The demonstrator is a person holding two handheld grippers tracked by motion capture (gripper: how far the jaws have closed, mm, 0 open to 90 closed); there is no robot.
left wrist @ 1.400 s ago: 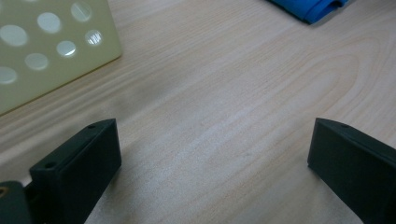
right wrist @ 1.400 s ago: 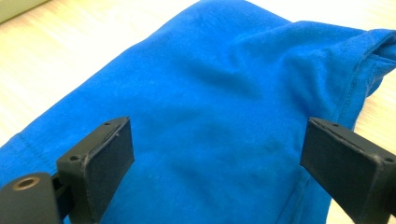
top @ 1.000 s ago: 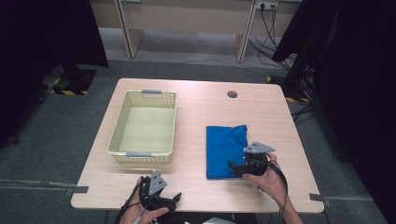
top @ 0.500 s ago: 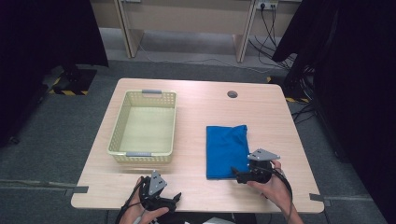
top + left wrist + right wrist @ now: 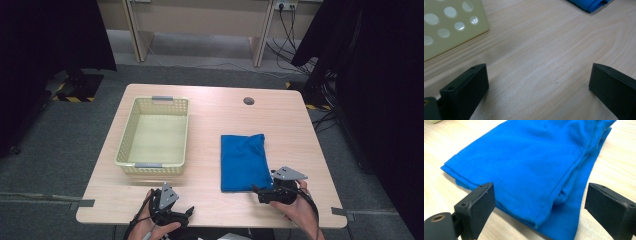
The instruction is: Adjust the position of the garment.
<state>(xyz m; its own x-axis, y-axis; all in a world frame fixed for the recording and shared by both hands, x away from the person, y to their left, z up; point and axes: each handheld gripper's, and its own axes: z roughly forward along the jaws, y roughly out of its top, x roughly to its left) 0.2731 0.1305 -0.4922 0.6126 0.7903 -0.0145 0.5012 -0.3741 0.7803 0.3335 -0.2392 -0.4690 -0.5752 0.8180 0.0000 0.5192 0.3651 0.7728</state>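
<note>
We bring the right tool [image 5: 540, 202], jaws apart, up to the folded blue cloth [image 5: 531, 162]; next we close on the near corner. Left tool [image 5: 537, 82] rests apart.

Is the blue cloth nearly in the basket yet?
Not yet. The blue cloth already lies folded on the table. The right gripper sits at its near corner, jaws open around the edge, nothing gripped. Left gripper waits open. The basket holds nothing.
</note>
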